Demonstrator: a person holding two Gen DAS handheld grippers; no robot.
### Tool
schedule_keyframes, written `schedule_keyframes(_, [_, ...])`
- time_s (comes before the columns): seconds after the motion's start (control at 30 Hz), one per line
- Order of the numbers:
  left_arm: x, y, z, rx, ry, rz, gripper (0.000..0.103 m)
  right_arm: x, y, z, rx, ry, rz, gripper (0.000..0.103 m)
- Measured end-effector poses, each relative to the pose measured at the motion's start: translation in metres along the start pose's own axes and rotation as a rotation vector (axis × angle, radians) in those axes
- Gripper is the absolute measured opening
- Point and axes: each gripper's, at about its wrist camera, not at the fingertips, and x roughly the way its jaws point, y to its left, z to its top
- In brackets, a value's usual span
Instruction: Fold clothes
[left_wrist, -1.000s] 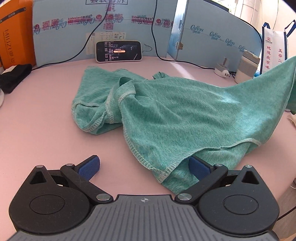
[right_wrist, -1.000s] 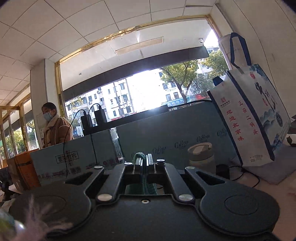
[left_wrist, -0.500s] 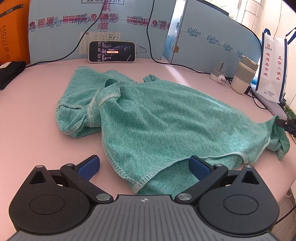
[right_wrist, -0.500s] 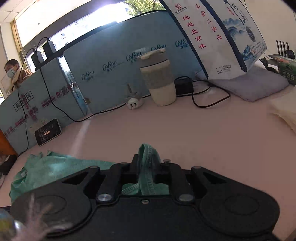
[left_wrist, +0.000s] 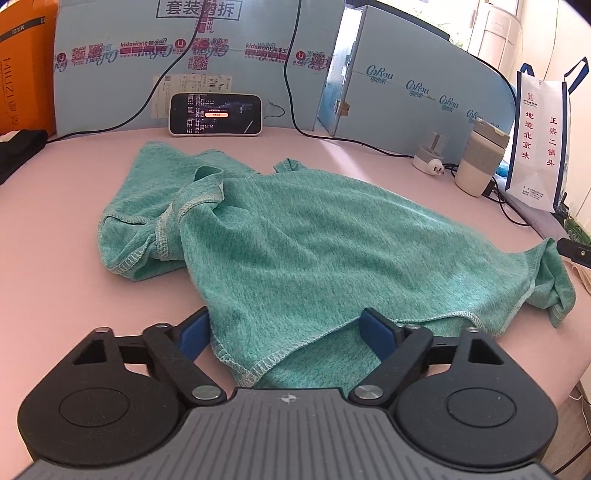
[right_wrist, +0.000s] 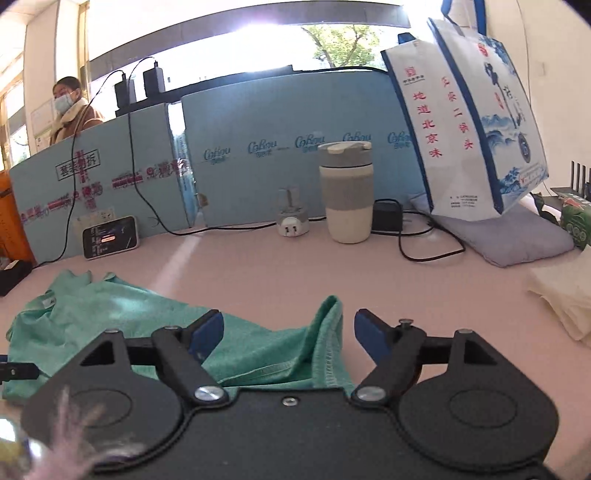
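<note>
Left wrist view: green shirt (left_wrist: 303, 240) lies crumpled mid-frame on pink table (left_wrist: 55, 258). Left gripper (left_wrist: 288, 332) closing, hem between the pads, not yet pinched.

Right wrist view: right gripper (right_wrist: 288, 332) opening, fingers apart; shirt corner stands loose between them, lower centre.

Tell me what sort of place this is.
Probably a makeshift recording station in a storefront or office: a pink table fenced with flattened blue cartons, a propped phone showing a recording screen, and big street-facing windows.
</note>
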Motion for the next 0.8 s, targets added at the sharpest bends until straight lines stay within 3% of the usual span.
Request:
schedule_keyframes(0.03, [-0.002, 0.002, 0.0, -0.008, -0.002, 0.0, 0.05, 0.004, 0.005, -0.001, -0.016, 0.004, 0.011, 0.078])
schedule_keyframes(0.07, [-0.003, 0.005, 0.0, -0.015, 0.001, 0.001, 0.032, 0.008, 0.009, -0.001, -0.03, 0.009, 0.022, 0.078])
schedule_keyframes(0.1, [-0.004, 0.007, 0.0, -0.022, 0.004, -0.001, 0.02, 0.012, 0.013, -0.002, -0.038, 0.016, 0.034, 0.078])
schedule_keyframes(0.2, [-0.008, 0.014, -0.002, -0.042, 0.012, -0.019, 0.009, 0.022, 0.025, -0.003, -0.054, 0.034, 0.075, 0.078])
schedule_keyframes(0.53, [-0.049, 0.028, -0.012, -0.011, 0.018, -0.087, 0.003, 0.03, 0.048, 0.0, -0.101, 0.025, 0.158, 0.078])
schedule_keyframes(0.8, [-0.107, 0.056, -0.024, 0.003, 0.001, 0.052, 0.003, 0.035, 0.061, 0.011, -0.147, 0.017, 0.207, 0.078])
